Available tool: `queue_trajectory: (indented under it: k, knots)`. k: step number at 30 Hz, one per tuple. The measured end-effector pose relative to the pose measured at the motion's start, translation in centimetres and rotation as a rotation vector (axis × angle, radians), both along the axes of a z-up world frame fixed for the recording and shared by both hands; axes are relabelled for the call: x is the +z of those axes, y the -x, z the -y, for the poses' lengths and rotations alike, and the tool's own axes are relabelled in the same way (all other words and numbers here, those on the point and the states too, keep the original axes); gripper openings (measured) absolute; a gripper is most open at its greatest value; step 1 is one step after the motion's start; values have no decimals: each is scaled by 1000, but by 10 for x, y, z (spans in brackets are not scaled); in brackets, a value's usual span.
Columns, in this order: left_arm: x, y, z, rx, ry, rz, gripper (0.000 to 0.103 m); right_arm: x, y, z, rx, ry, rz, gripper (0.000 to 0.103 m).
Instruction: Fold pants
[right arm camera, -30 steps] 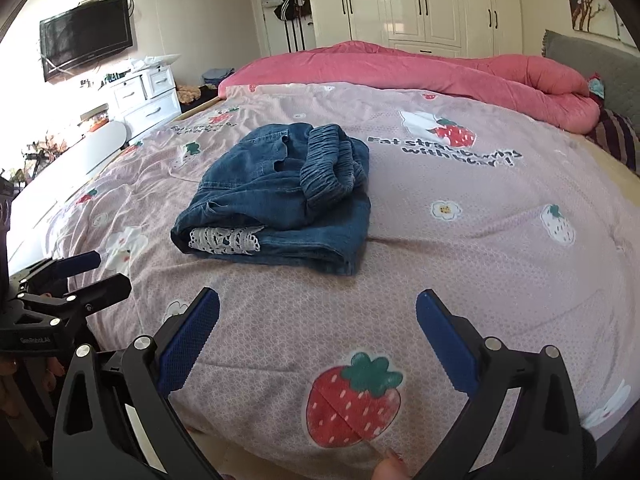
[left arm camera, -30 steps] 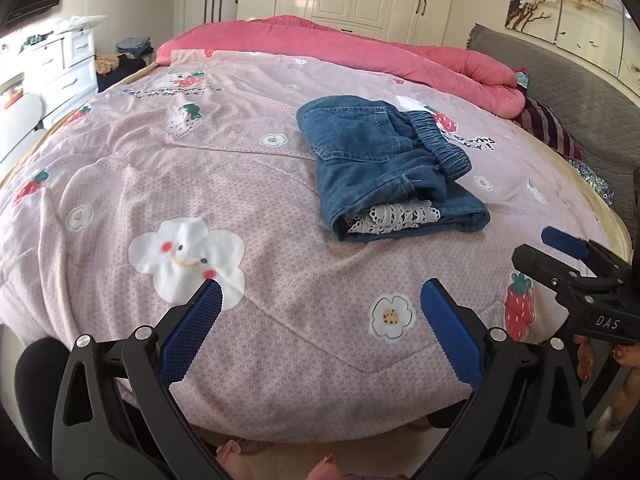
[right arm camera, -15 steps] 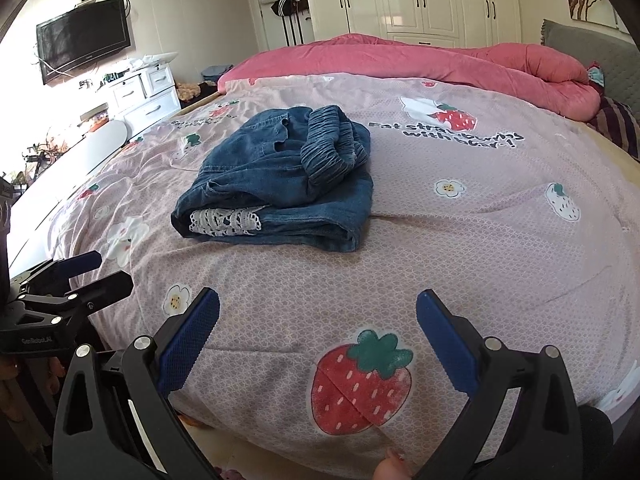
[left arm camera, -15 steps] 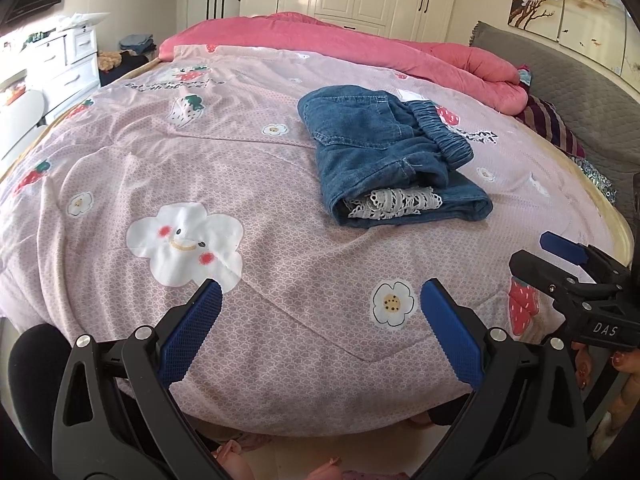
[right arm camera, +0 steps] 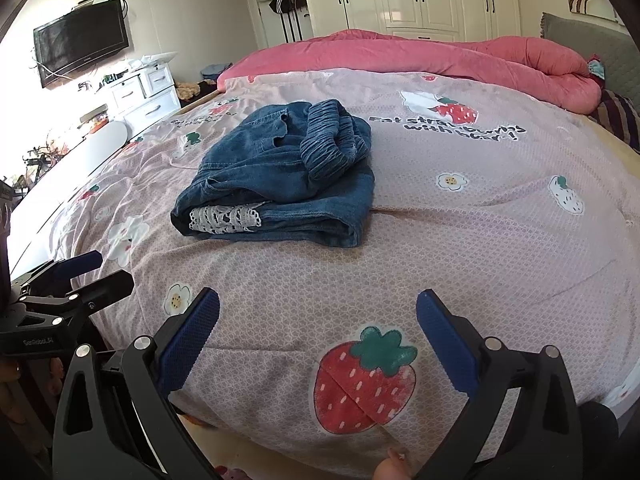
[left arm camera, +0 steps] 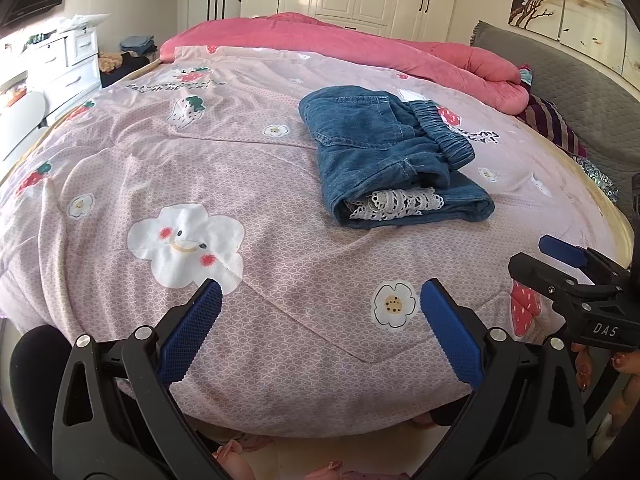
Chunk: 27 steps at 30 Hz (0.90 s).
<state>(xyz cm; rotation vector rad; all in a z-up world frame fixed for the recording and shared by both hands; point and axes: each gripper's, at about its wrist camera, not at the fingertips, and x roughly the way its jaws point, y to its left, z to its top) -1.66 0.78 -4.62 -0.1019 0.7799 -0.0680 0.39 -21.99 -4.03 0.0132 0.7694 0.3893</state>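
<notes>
Blue denim pants [left arm camera: 384, 160] lie folded in a compact bundle on the pink bed cover, with white lace trim [left arm camera: 396, 204] showing at the near end and the elastic waistband on top. They also show in the right wrist view [right arm camera: 280, 176]. My left gripper [left arm camera: 320, 300] is open and empty, well short of the pants near the bed's front edge. My right gripper [right arm camera: 318, 308] is open and empty, also back near the front edge. Each gripper shows in the other's view: the right gripper [left arm camera: 560, 260] and the left gripper [right arm camera: 88, 276].
The pink printed bed cover [left arm camera: 180, 168] spans the bed. A pink quilt [left arm camera: 360, 44] lies along the far side. A grey headboard [left arm camera: 568, 80] is on the right. White drawers [right arm camera: 148, 96] and a wall TV [right arm camera: 80, 40] stand to the left.
Both grippers have drawn back and lowered slightly from the pants, staying open. The folded pants have not moved.
</notes>
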Motion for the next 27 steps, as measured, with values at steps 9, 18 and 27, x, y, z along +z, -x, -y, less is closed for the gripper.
queue_trajectory:
  k: [9, 18, 27]
  knots:
    - [1, 0, 1, 0, -2, 0, 94, -1, 0, 1, -6, -6, -7, 98]
    - [2, 1, 1, 4, -8, 4, 94, -1, 0, 1, -7, -4, -8, 99]
    - [2, 2, 1, 9, -18, 0, 94, -1, 0, 2, -8, -4, -8, 98]
